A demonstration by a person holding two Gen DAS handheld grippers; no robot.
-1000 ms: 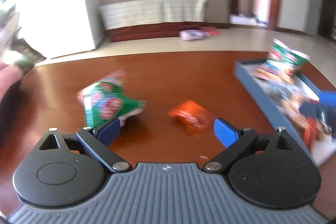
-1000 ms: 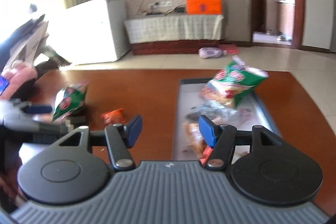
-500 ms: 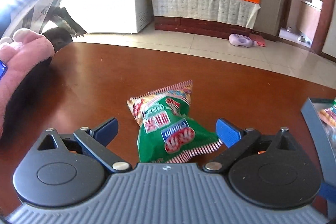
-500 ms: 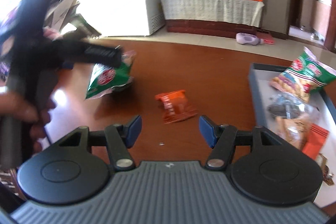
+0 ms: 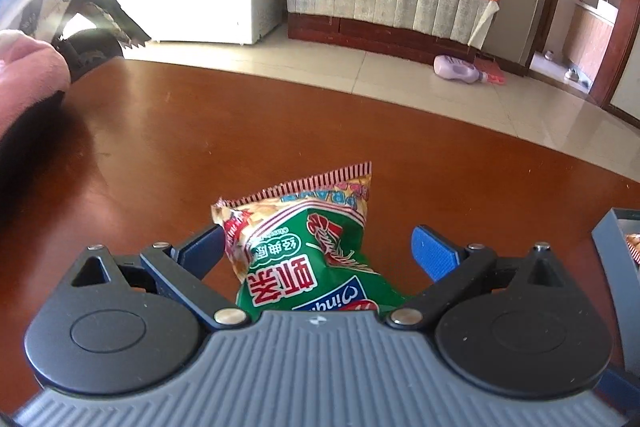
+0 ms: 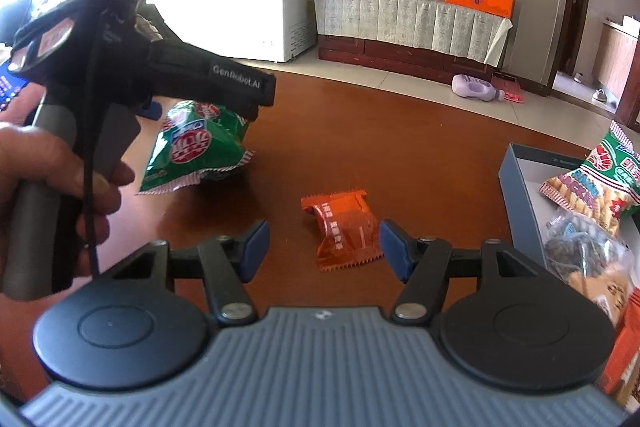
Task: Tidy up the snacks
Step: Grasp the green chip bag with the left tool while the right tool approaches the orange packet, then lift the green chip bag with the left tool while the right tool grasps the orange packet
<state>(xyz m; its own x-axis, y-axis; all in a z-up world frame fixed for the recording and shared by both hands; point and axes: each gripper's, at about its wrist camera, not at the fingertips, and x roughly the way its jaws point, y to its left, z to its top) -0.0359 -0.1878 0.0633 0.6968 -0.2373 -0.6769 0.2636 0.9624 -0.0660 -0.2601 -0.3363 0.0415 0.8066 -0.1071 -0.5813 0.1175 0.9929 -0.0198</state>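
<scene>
The green snack bag lies on the brown surface between the wide-open left tongs, and it looks light, puffy and slippery, so pinching its crinkly middle seems best, while the right tongs are open too.

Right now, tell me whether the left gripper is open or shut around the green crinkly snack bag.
Open. The left gripper has blue fingers spread either side of the green snack bag, a gap showing on the right.
</scene>
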